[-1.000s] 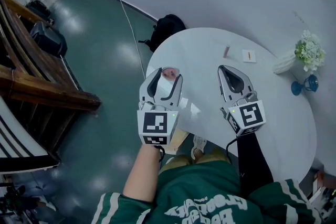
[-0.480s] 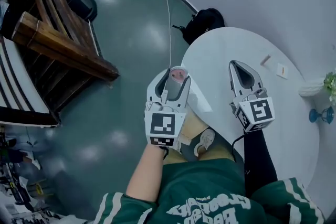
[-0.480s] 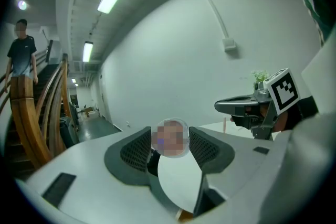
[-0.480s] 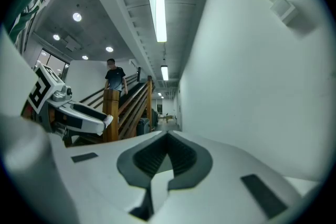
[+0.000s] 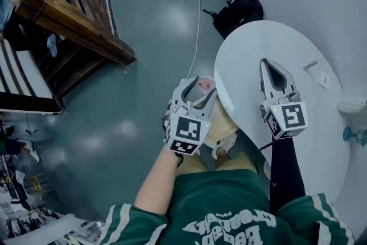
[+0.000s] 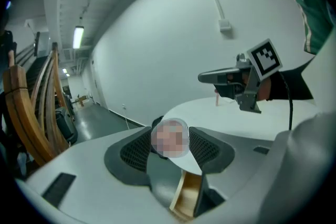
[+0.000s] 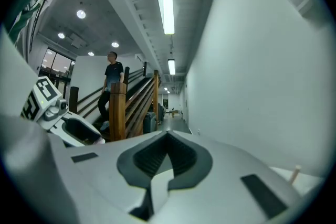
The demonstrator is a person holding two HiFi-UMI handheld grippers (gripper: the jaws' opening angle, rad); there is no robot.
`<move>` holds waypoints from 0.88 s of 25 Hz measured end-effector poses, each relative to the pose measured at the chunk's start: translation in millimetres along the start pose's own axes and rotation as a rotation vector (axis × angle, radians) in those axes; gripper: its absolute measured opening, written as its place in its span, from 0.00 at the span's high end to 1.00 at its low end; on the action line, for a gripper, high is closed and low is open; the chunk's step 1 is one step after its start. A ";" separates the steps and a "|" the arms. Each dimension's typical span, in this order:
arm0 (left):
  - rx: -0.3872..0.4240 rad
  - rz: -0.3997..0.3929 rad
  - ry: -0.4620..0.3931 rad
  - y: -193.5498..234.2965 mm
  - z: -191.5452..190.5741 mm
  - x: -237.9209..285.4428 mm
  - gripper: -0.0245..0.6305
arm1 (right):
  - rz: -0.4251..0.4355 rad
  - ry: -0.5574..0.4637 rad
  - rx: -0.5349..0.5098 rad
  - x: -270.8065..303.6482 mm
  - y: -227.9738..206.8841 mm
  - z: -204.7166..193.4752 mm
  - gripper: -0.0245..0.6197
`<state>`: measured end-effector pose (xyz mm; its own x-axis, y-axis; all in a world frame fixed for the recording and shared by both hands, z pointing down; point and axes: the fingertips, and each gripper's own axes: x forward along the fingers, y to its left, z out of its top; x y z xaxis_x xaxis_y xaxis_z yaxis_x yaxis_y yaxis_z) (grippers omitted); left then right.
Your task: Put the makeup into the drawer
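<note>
Carrying the small round pink makeup compact (image 5: pixel 205 85) clamped in your left gripper (image 5: pixel 200 88), you have it over the open pale wooden drawer (image 6: pixel 187 198) at the round white table's (image 5: pixel 246 57) edge. Next, lower and release inside (right gripper (image 5: pixel 270 63) closed, empty).

A round white table (image 5: pixel 252 49) fills the right of the head view, with a pink stick (image 5: pixel 310 65) and a card (image 5: pixel 324 81) toward its right edge. A black backpack (image 5: pixel 238 13) sits top centre beside a cable (image 5: pixel 196 14) on the green floor (image 5: pixel 143 112). Wooden stairs (image 5: pixel 74 31) stand upper left.
</note>
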<state>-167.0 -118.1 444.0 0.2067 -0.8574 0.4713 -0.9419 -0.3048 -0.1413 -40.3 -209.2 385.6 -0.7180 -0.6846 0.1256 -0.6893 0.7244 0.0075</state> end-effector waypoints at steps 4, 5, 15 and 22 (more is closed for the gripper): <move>0.058 -0.094 0.139 -18.9 -57.3 19.5 0.61 | -0.008 0.042 -0.003 0.1 0.7 -18.2 0.96; 0.071 -0.113 0.173 -23.6 -72.6 25.1 0.61 | -0.013 0.052 -0.001 -1.3 -0.2 -23.4 0.96; 0.101 -0.314 0.441 -75.2 -201.4 68.7 0.61 | -0.045 0.130 -0.005 -15.8 -7.9 -55.1 0.96; 0.293 -0.472 0.521 -110.5 -260.2 98.3 0.61 | -0.047 0.179 -0.026 -28.5 -7.6 -72.6 0.96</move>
<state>-111.5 -60.8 732.4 0.3500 -0.3239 0.8790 -0.6606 -0.7506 -0.0135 -7.6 -189.3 454.0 -0.6549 -0.6939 0.2993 -0.7174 0.6953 0.0424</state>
